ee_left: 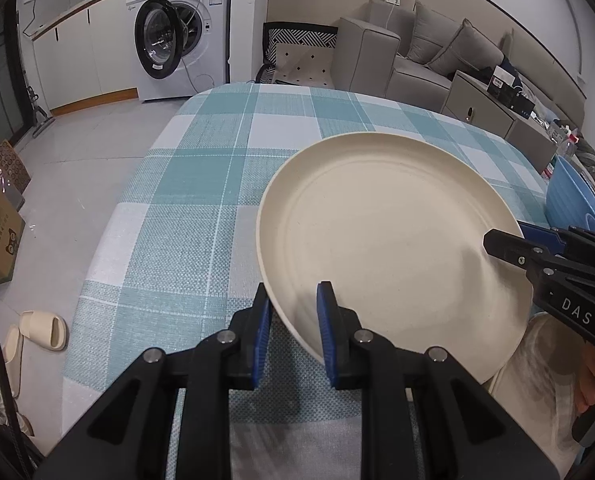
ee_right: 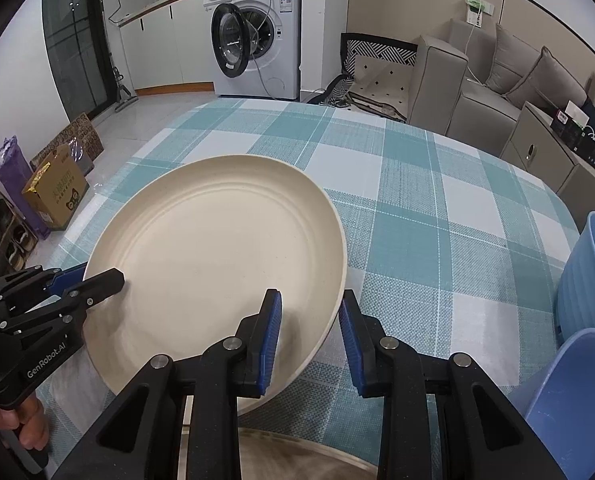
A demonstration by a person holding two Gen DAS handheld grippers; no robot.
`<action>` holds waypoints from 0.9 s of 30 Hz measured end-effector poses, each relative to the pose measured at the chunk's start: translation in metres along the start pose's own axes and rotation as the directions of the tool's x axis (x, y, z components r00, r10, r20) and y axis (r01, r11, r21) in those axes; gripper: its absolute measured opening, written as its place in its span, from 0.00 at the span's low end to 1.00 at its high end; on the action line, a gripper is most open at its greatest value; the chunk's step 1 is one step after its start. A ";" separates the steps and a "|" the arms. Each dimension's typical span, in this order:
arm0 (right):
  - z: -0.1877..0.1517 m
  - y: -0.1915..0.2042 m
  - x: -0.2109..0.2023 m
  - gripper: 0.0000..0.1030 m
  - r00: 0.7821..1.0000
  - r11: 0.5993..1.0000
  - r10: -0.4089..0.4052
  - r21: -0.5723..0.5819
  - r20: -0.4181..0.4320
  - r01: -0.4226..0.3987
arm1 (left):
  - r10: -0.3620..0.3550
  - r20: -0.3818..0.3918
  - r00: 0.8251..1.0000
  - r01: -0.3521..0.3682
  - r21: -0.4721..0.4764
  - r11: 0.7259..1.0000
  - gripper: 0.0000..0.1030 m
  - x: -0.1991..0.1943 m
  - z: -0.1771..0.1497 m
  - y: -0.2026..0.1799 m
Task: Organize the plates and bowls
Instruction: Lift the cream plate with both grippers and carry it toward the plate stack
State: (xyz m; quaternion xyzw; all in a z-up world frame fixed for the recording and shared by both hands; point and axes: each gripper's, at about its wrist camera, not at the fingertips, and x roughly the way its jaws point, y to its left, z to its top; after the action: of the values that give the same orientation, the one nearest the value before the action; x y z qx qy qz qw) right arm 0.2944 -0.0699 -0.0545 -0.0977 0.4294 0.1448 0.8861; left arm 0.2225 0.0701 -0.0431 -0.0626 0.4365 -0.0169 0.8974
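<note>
I clamp the cream plate (ee_left: 389, 236) with both tools: my left gripper (ee_left: 295, 334) bites its rim at 7 o'clock, my right gripper (ee_right: 309, 338) at 5 o'clock. The plate tilts above the checked tablecloth (ee_left: 201, 184); two blue bowls (ee_right: 589, 276) sit at 3 o'clock.

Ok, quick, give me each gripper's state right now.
Left gripper: closed on the rim of the cream plate.
Right gripper: closed on the same plate's rim, opposite side.
</note>
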 end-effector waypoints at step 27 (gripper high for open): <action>-0.029 0.006 -0.107 0.29 0.984 0.999 0.045 0.005 0.173 -0.046 | 0.016 0.159 0.987 -0.017 0.005 1.000 0.20 -0.090 -0.020 -0.012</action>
State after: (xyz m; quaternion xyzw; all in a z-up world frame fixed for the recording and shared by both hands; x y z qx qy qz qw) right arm 0.2083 -0.0909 0.0121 -0.0709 0.3538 0.1710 0.9168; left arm 0.1514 0.0641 0.0167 -0.0572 0.3638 -0.0060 0.9297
